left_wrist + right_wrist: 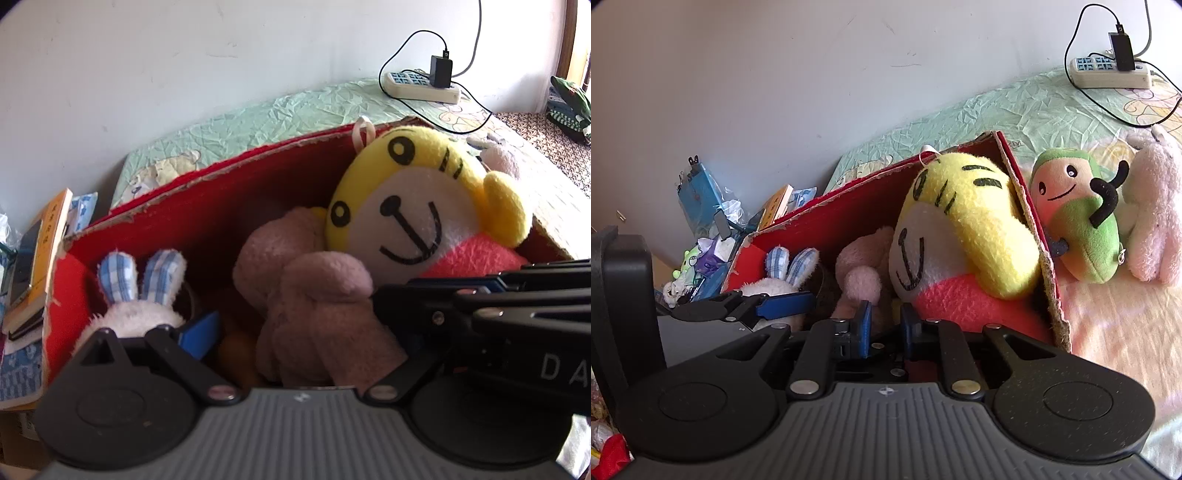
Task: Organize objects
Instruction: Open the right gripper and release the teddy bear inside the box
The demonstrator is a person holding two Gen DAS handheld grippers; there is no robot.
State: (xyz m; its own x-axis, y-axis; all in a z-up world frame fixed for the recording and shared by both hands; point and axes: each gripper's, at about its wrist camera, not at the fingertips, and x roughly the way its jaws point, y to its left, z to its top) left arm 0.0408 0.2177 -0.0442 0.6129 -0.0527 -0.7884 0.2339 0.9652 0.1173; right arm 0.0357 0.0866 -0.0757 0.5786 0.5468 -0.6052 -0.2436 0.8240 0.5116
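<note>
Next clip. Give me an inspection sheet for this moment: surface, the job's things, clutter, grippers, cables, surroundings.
Surface: bed with green crinkled sheet.
Job's things: red cardboard box holds yellow-headed plush, brown plush and bunny with checked blue ears. Green-and-peach plush and pink plush lie on the bed outside the box.
Clutter: books and plastic-wrapped odds and ends beside the box.
Grippers: left gripper open over the box, brown plush between its fingers, not pinched. Right gripper nearly shut, empty.
Cables: power strip with black charger and cords on the bed.
Surroundings: plain white wall.
</note>
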